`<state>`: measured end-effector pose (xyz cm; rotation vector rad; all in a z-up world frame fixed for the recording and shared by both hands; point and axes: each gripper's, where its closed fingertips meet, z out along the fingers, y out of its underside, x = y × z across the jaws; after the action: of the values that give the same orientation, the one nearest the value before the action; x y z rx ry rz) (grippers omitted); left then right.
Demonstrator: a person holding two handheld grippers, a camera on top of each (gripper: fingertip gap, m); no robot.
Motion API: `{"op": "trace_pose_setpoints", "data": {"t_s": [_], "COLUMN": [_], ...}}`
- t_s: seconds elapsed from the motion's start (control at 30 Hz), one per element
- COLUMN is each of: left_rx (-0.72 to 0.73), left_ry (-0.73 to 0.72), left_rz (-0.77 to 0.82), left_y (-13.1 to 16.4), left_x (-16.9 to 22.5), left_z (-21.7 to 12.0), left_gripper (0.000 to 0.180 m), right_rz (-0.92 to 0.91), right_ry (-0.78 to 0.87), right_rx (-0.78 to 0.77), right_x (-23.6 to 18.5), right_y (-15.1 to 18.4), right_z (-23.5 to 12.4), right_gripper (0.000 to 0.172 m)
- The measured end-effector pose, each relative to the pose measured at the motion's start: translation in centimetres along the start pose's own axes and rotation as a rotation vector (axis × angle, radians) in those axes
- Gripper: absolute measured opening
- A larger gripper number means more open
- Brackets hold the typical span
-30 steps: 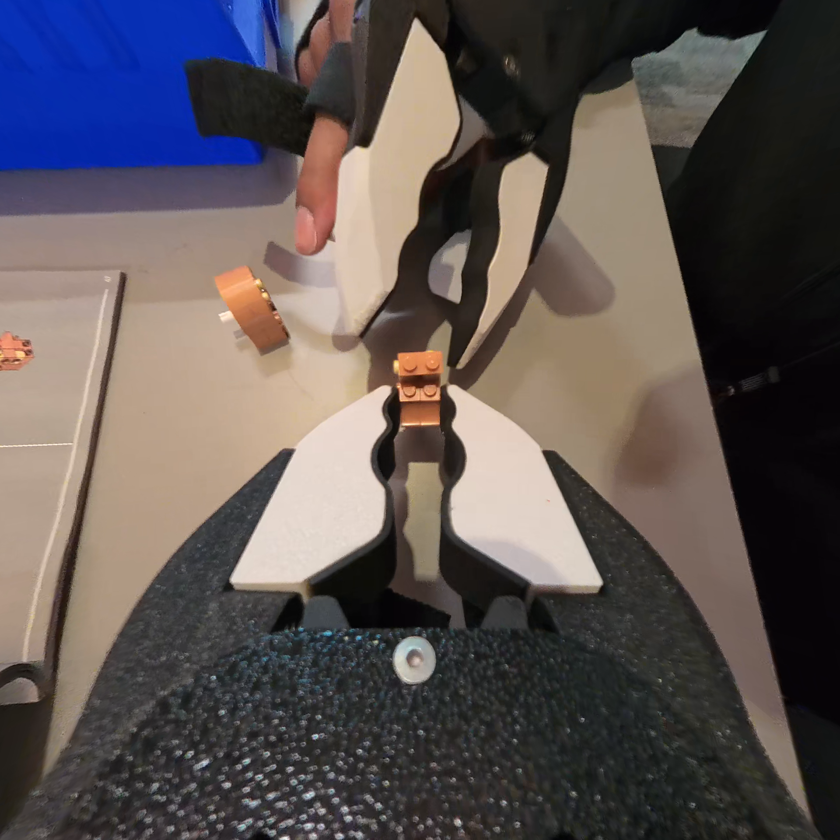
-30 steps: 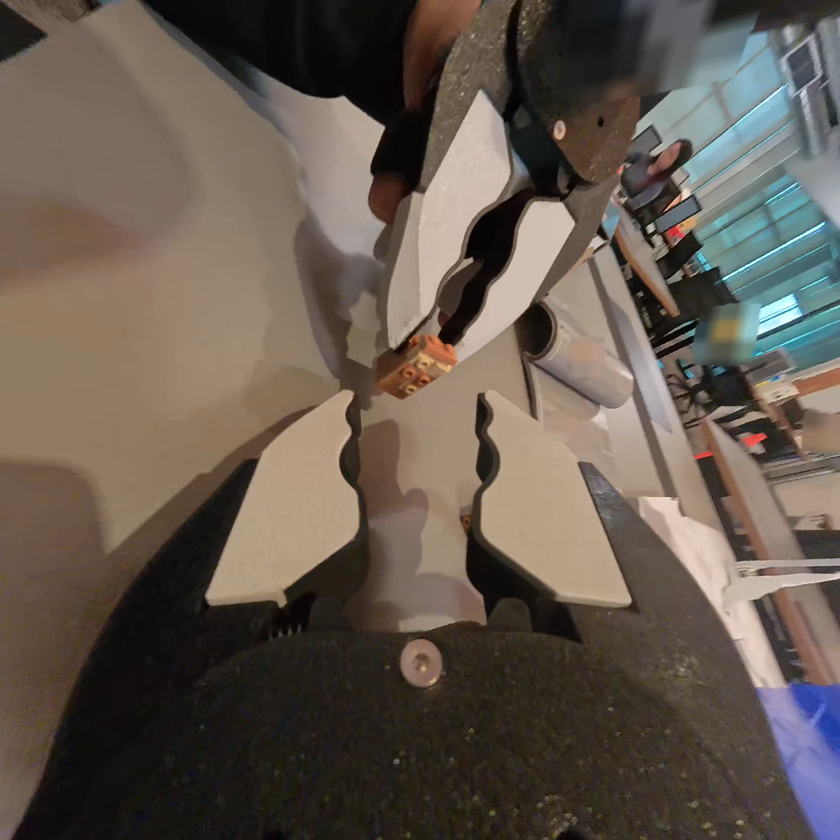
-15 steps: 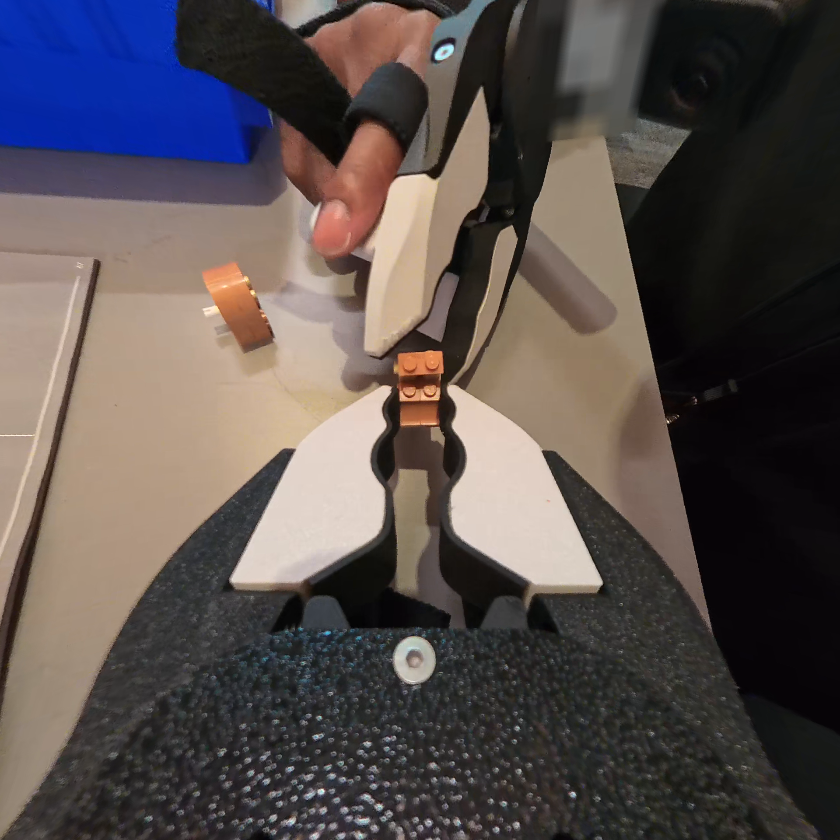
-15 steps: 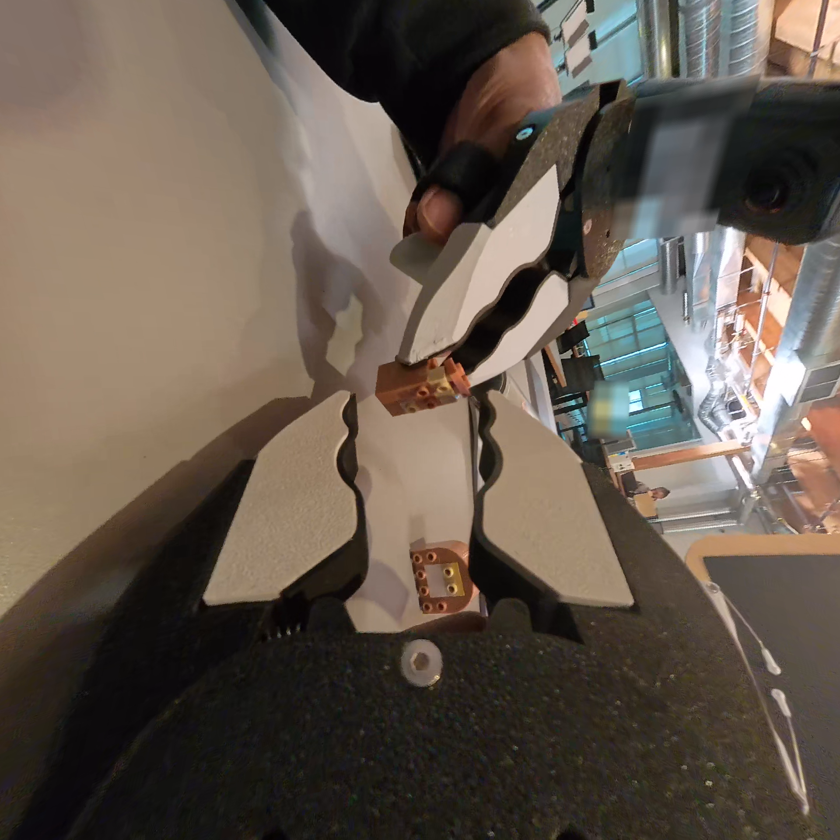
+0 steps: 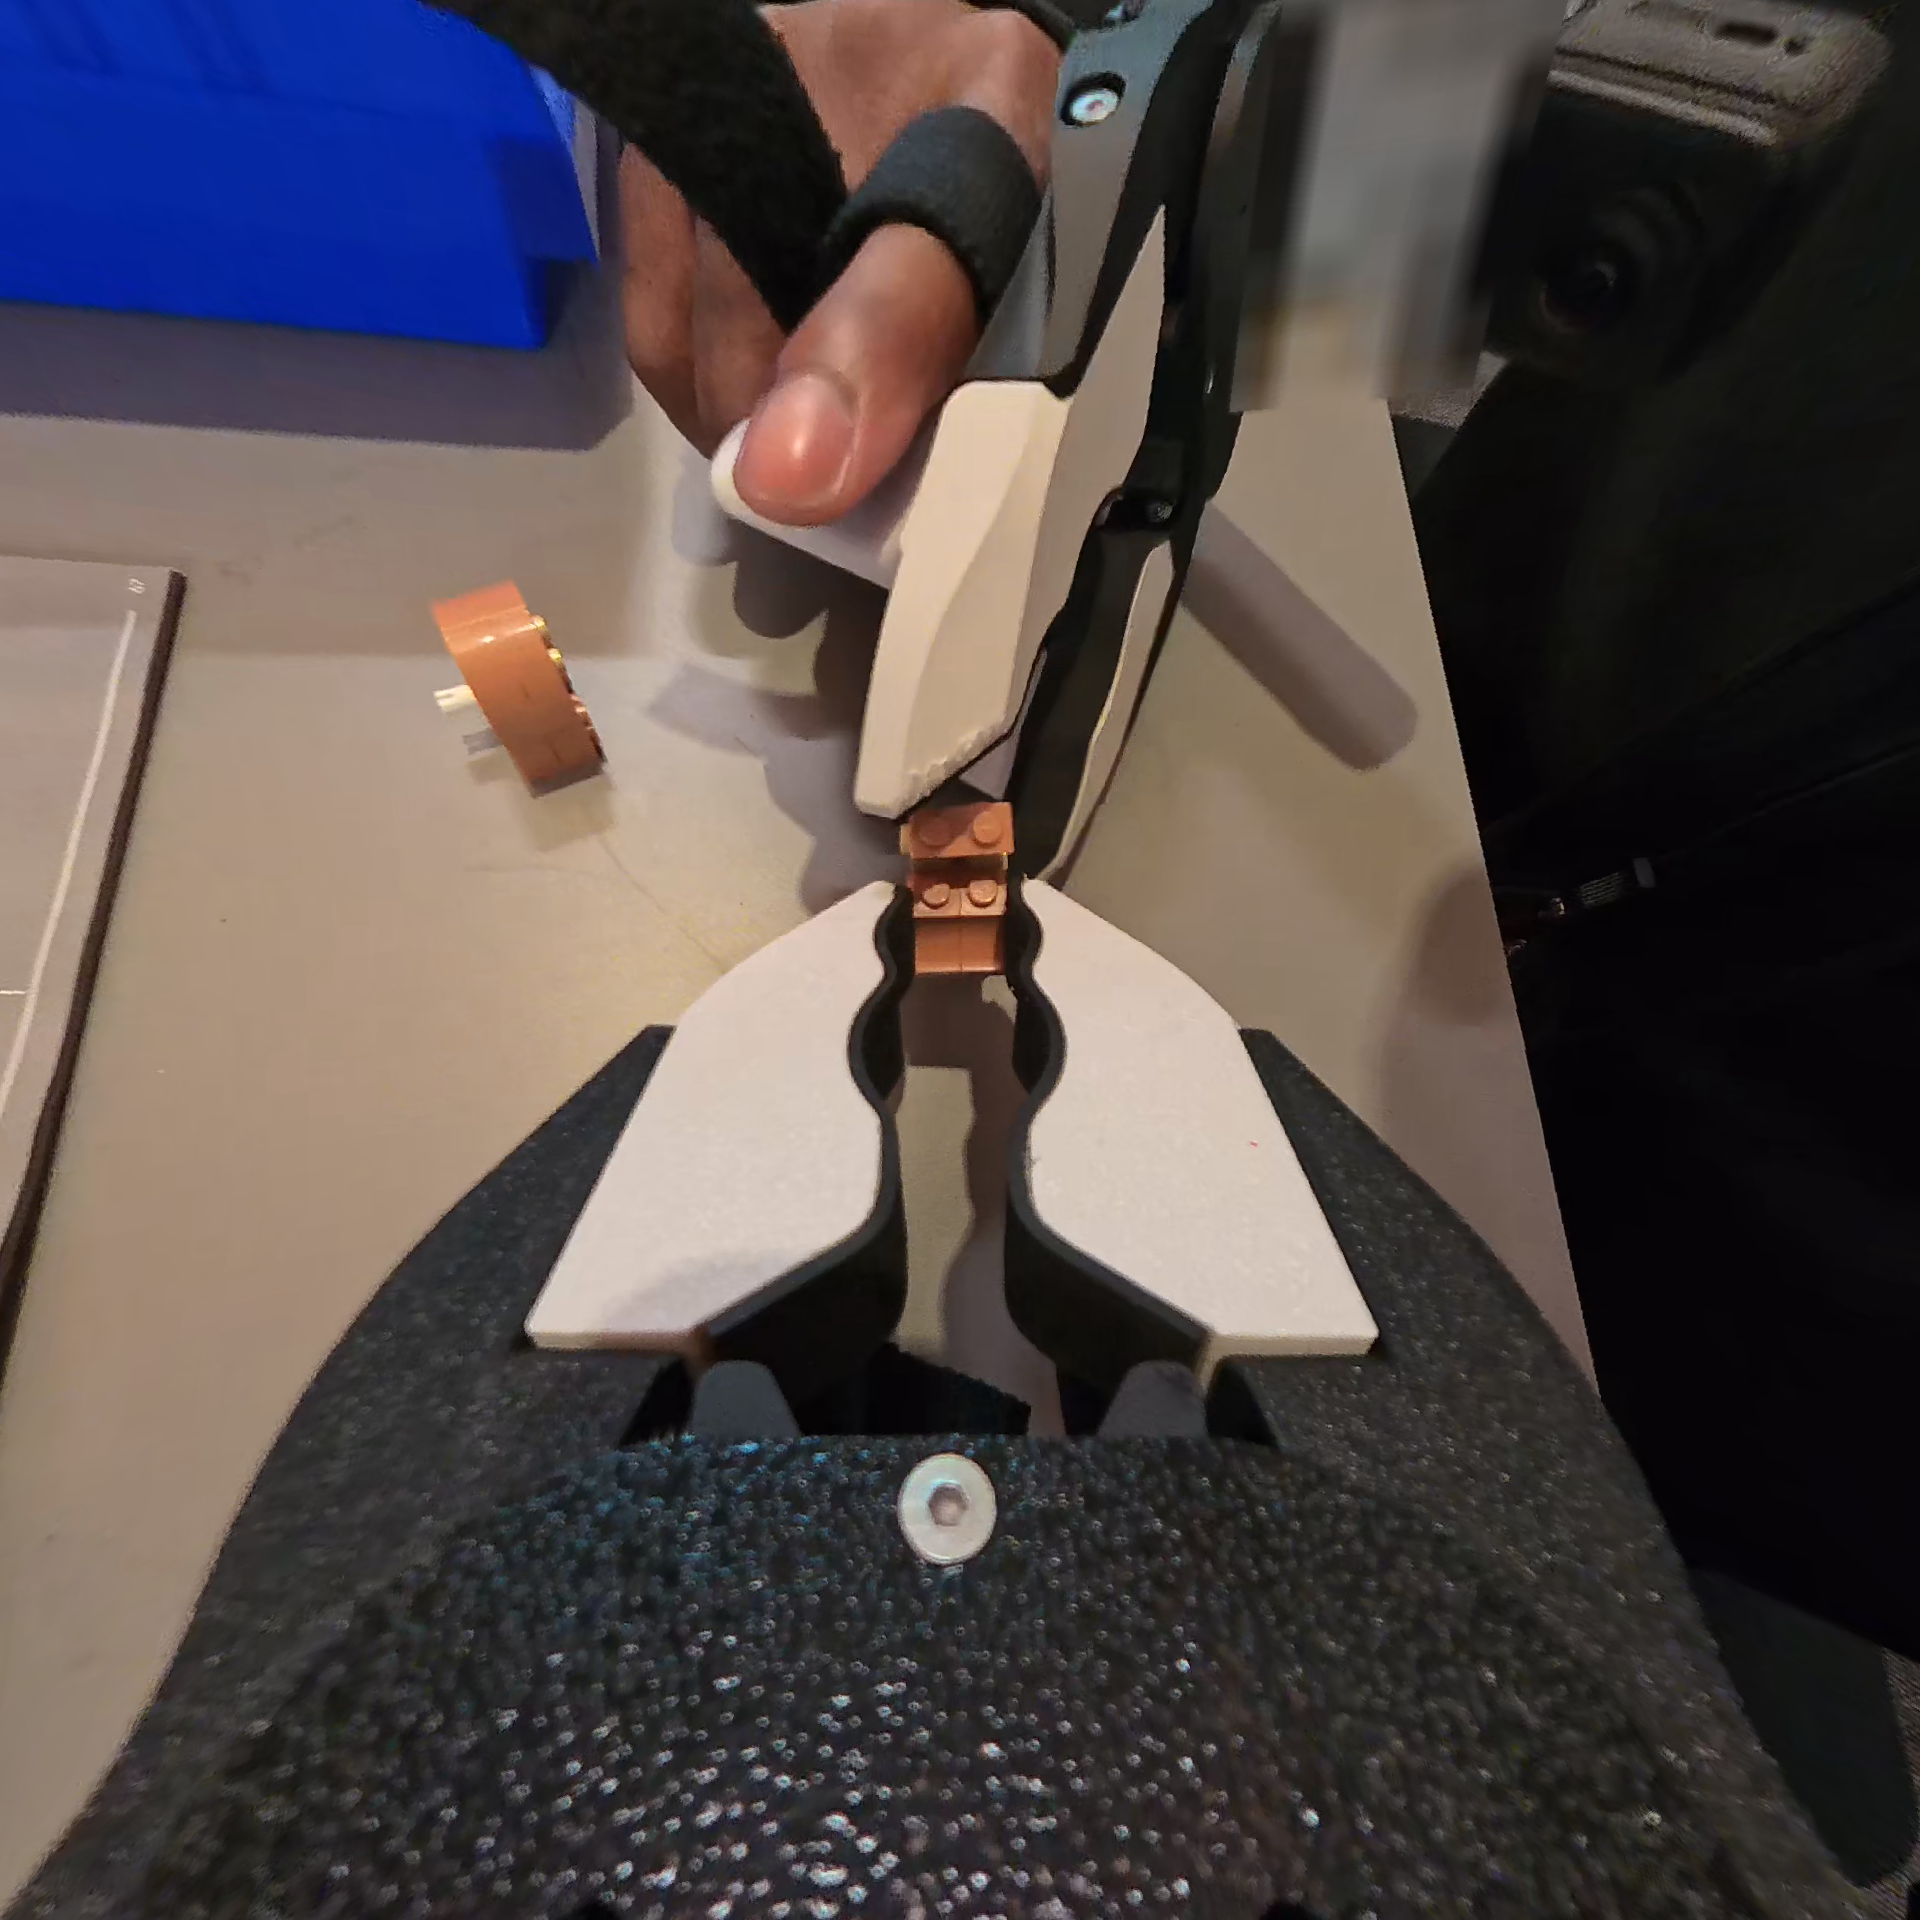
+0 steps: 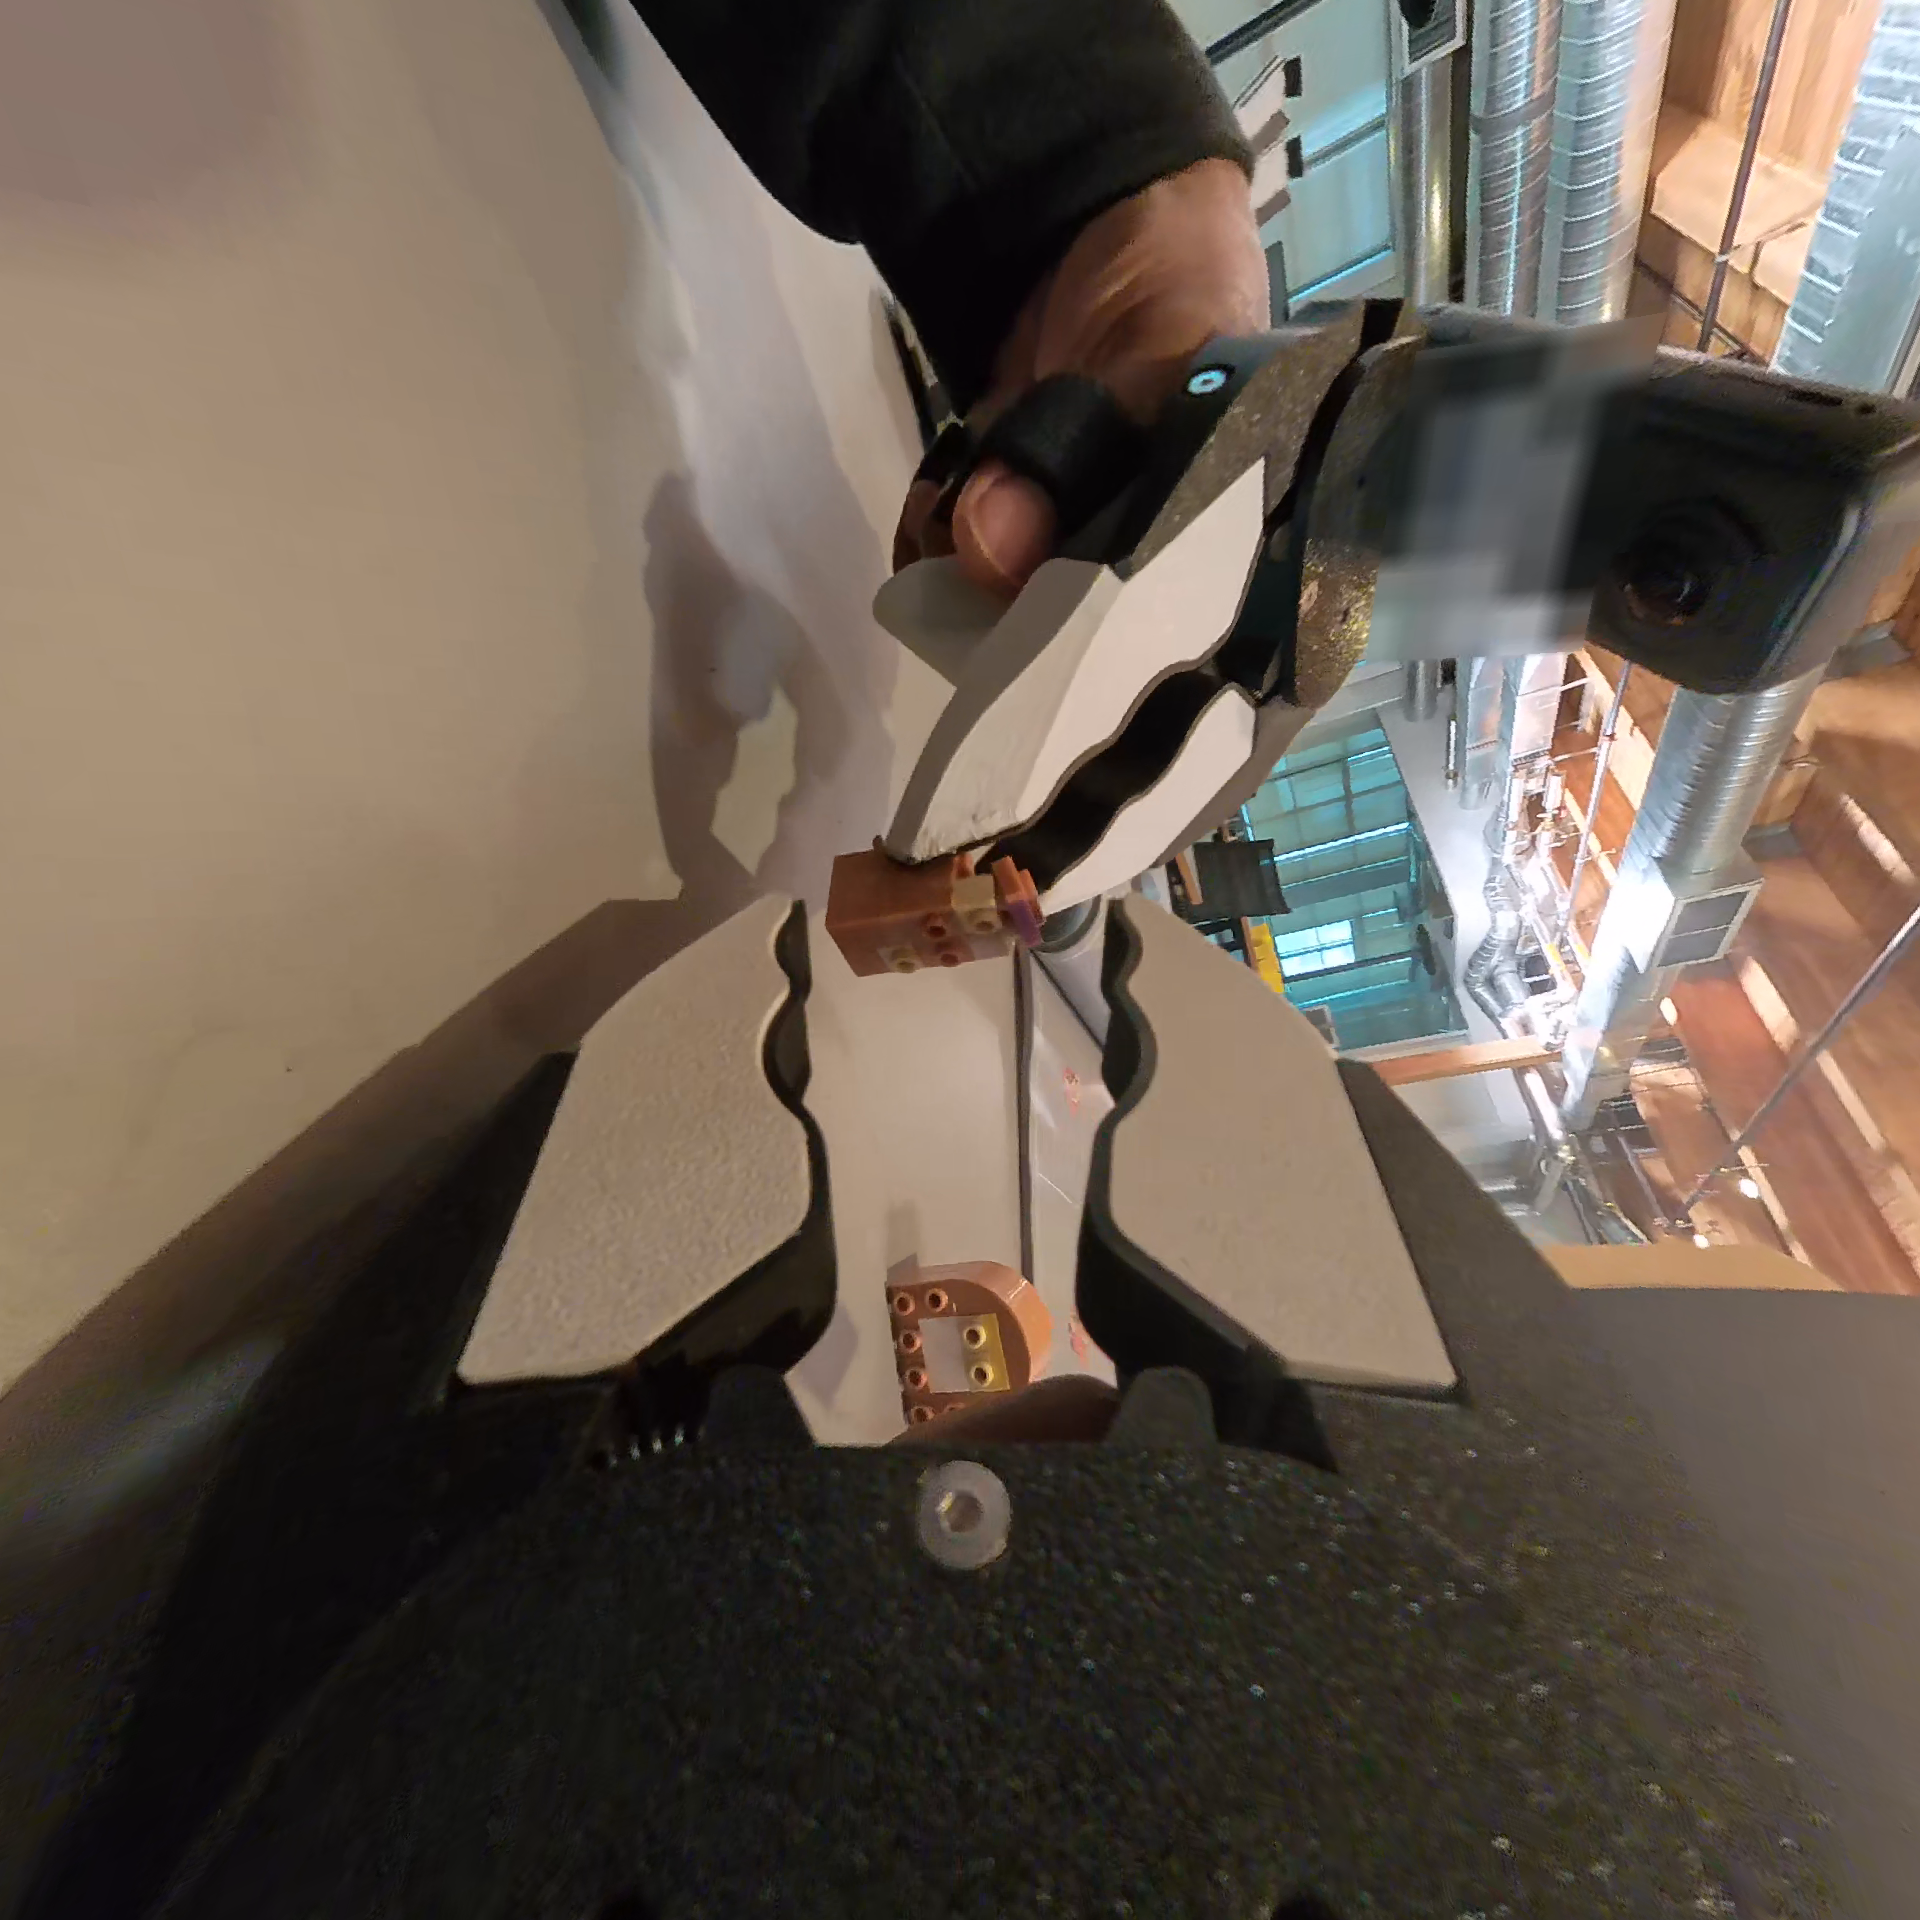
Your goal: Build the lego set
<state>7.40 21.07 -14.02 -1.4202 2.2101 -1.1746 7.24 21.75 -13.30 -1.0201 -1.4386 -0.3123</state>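
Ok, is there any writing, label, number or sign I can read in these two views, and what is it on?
No text can be read in either view.
Grey mat: there is a tiny mark at its corner, too small to read.
Table: small red marks show between the open fingers of the right gripper, too small to read.
Blue bin, round brown piece and brown brick piece clamped in the left gripper: no writing shows.

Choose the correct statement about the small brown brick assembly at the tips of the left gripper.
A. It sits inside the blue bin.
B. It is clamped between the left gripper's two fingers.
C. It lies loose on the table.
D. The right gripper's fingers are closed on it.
B: the brown brick assembly is pinched between the left gripper's fingertips, while the right gripper stands open.
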Motion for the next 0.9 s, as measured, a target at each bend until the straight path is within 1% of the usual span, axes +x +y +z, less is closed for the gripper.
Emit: {"op": "trace_pose_setpoints", "data": {"t_s": [0.3,0.47,0.9], "left_rx": [-0.005,-0.006,0.027], "left_ry": [0.006,0.01,0.04], "left_rz": [-0.003,-0.004,-0.03], "left_y": [0.07,0.08,-0.13], "left_x": [0.11,0.18,0.19], "left_z": [0.04,0.06,-0.07], "left_gripper": [0.016,0.016,0.016], "right_rz": [-0.035,-0.049,-0.023], "right_ry": [0.008,-0.002,-0.01], "right_rx": [-0.007,0.002,-0.001], "right_x": [-0.2,-0.49,-0.27], "right_y": [0.06,-0.12,-0.07], "right_z": [0.13,0.09,-0.04], "right_gripper": [0.048,0.04,0.039]}}
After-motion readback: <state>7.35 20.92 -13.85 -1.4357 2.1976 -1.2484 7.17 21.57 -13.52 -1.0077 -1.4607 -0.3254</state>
